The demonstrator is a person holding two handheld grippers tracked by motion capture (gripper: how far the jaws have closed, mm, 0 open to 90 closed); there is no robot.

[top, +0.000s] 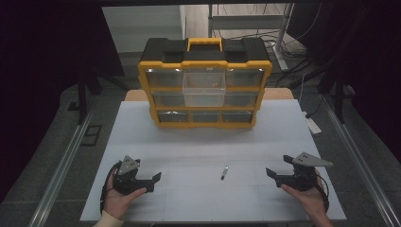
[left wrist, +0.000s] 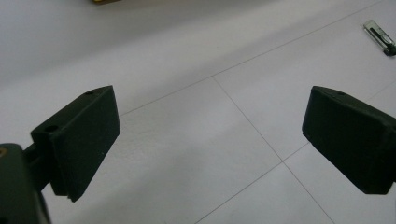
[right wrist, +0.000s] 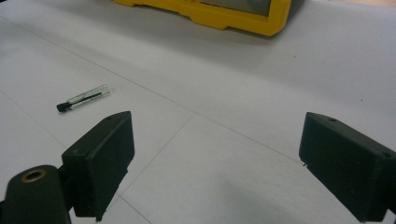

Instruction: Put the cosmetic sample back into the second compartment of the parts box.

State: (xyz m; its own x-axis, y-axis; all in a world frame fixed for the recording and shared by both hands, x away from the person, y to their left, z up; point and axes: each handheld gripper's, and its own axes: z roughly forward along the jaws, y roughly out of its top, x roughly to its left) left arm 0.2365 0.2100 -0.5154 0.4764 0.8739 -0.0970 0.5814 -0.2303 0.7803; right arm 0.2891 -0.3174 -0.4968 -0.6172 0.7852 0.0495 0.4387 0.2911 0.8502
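While the small vial [top: 224, 172] lies alone before the yellow organizer [top: 204, 87], left gripper [top: 152, 181] and right gripper [top: 271, 175] flank the vial, jaws spread wide and empty.

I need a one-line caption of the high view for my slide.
Two open black two-jaw grippers, left and right, flank a small clear glass vial on a white table before a yellow-and-black drawer organizer.
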